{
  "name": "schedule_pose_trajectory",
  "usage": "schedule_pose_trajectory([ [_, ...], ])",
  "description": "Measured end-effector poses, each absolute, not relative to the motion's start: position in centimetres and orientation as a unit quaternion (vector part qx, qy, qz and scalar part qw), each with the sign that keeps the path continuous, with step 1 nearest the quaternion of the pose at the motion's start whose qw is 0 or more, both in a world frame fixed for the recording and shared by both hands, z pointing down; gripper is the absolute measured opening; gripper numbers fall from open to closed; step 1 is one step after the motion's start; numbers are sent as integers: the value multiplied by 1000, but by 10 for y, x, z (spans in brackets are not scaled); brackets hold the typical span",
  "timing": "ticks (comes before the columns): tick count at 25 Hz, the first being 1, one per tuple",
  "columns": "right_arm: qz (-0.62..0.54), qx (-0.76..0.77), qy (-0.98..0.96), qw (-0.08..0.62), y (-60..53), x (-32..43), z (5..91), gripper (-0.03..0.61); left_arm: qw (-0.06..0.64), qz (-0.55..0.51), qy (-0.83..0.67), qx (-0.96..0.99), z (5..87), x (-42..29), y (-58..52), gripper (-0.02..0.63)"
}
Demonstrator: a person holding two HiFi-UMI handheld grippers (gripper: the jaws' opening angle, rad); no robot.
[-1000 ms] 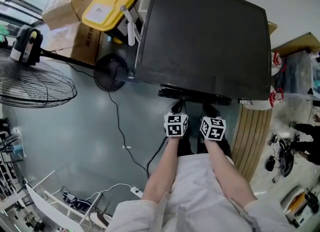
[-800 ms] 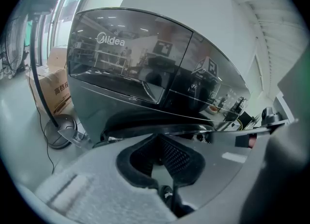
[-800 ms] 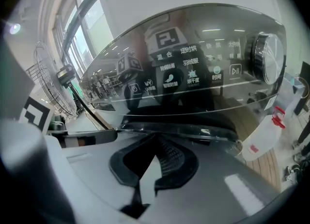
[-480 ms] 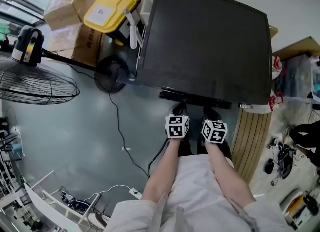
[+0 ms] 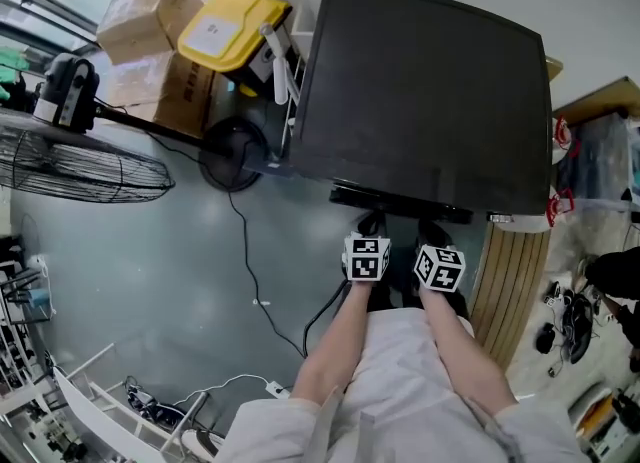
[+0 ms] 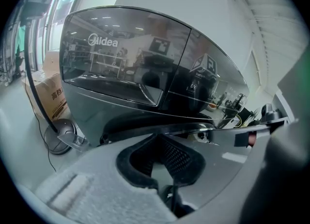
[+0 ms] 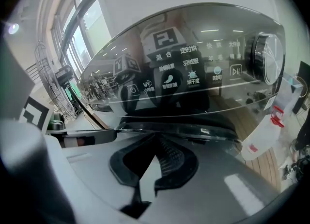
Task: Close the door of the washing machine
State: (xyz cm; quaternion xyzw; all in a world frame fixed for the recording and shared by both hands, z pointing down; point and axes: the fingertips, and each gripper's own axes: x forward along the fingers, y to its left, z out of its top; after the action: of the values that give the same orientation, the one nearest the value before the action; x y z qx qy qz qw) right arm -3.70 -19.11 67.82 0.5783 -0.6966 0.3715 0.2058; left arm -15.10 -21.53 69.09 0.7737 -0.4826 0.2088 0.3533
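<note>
My left tool (image 5: 371,223) and right tool (image 5: 432,231) sit side by side, both pinched shut and empty, near the washing machine door (image 7: 193,132) just ahead; closed tips suit pushing it, I judge.

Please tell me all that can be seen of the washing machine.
The washing machine is a dark grey box with a matte top. Its glossy, curved front panel bears a Midea logo, a drawer at left, touch icons and a round dial at right. Below, a dark door rim shows; whether it is shut cannot be told.
</note>
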Motion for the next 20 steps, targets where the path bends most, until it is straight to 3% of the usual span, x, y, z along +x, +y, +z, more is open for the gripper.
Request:
schedule_pose_trajectory([
  [20, 326, 549, -725, 259, -198, -43, 672, 2, 338, 213, -479, 782, 674, -150, -219, 6],
])
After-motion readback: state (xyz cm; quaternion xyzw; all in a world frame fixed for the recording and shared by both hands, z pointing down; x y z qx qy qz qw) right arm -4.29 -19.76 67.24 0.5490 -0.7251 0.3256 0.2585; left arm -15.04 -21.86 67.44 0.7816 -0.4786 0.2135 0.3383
